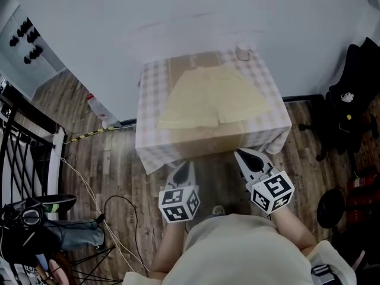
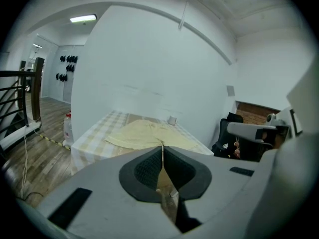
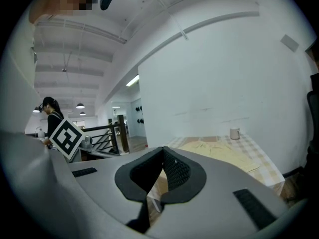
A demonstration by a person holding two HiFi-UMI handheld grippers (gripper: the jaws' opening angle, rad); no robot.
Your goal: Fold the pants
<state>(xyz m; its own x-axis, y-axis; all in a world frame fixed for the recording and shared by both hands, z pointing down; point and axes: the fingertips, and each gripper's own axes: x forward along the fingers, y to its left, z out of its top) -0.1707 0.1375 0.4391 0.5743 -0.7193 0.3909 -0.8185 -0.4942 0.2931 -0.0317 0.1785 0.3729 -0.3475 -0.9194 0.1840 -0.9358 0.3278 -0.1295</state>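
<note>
Wood flooring surrounds one table draped in checked cloth against a white wall. One pair of pale yellow pants lies flat on it, with one cup at its far corner. Only the right gripper view shows a person beyond a railing. The two tools, left gripper and right gripper, hang by the table's near edge, jaws pressed together, empty.

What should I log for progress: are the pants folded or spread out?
Spread out: the pants lie flat on the checked table, both legs showing, no fold.
</note>
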